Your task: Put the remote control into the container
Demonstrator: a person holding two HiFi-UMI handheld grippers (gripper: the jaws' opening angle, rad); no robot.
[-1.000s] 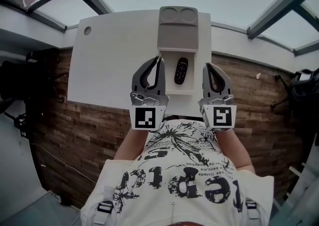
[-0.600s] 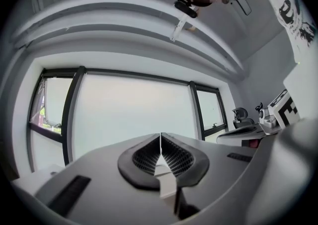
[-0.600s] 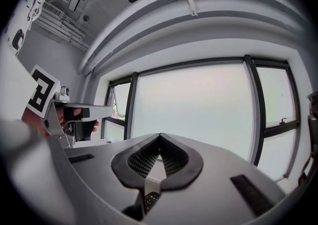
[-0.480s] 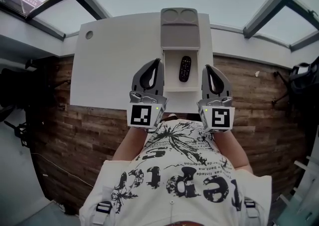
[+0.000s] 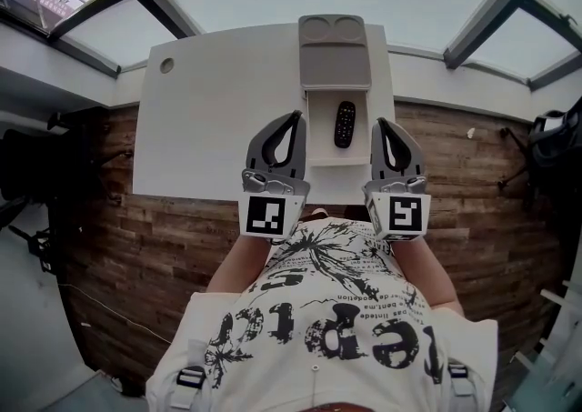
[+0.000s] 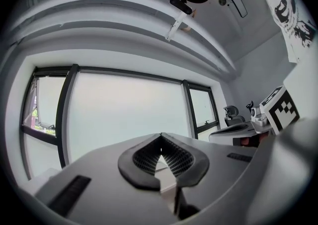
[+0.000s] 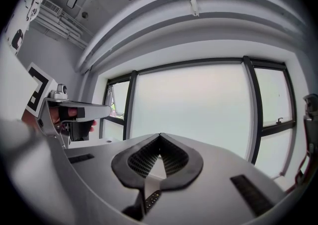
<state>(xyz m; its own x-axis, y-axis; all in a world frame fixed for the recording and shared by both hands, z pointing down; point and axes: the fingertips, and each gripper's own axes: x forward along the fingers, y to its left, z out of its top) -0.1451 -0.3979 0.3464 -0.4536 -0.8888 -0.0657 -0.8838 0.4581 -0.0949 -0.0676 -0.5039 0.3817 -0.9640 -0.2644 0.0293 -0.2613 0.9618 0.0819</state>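
Nothing on the table has changed place since a second ago: the remote control [image 5: 345, 124] lies in the same spot inside the container [image 5: 335, 55], and both grippers stay closed at its two sides; only the head camera has shifted a little, so that the table shows slightly more to the right of the picture. Below everything is a floor of brown wooden planks [image 5: 127, 246]. The white table [image 5: 227, 119] stands on it, with a small round hole [image 5: 166, 65] near its far left corner. Close to the camera is the person's white shirt with black print [image 5: 327, 328]. The grey container stands on the right part of the table and reaches from the far edge toward the near edge. Its far half is a closed grey top with two round hollows, and its near half is an open pale compartment [image 5: 318, 142]. The left gripper [image 5: 296, 114] is above the table just beside the left wall of this compartment. Its jaws are pressed together with nothing between them. The right gripper [image 5: 379, 121] is just beside the right wall, over the right edge of the table, and its jaws are also together and empty. Each gripper carries a cube with a black and white square marker, toward the near edge. The black remote control lies lengthwise on the floor of the open compartment, between the two grippers and apart from both.
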